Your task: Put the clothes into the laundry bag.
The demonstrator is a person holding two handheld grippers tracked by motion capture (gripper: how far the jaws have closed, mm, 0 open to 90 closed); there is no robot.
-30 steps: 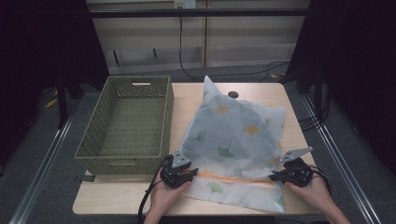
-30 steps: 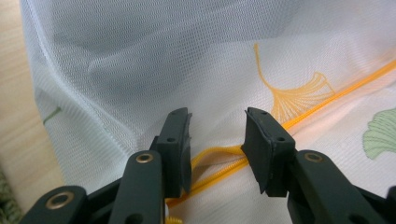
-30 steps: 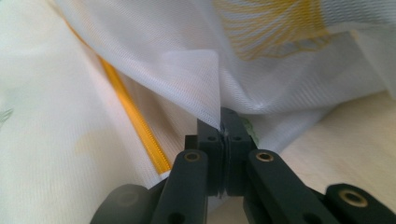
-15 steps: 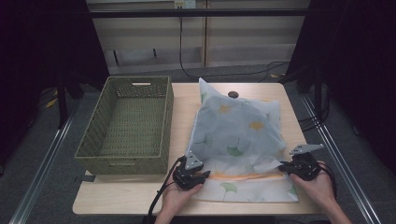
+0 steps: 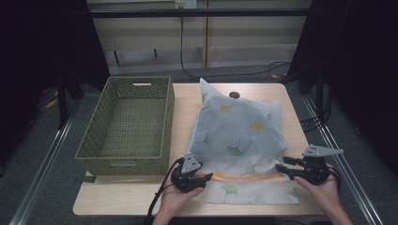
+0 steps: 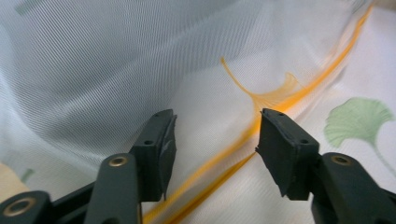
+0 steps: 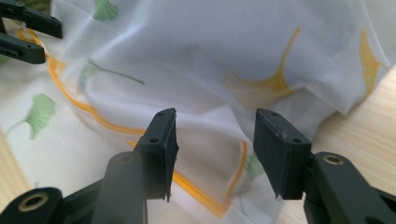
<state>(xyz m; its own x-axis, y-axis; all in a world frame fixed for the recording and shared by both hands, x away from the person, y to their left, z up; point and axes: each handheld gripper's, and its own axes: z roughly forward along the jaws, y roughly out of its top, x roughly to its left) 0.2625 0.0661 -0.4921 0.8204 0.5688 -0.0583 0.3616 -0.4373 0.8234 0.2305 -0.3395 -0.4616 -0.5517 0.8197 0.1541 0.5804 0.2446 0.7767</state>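
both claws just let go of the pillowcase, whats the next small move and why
Probably draw both claws back toward the table's near edge and regrip the flat near hem. The left claw and right claw have just been opening; their jaws stand apart with no cloth pinched. The pillowcase lies puffed and wrinkled behind its orange seam, beside the wicker basket, so it likely still needs smoothing or folding.

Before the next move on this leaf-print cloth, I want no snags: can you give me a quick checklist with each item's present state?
1. Left gripper free of the cloth: ok, jaws have just been opening, nothing pinched.
2. Right gripper free: ok, jaws have just been opening, apart over the fold.
3. Cloth wholly on the table: ok.
4. Orange hem lying straight: not ok, it bunches at the right.
5. Basket empty: ok.
6. Dark round thing clear of cloth: cannot tell.
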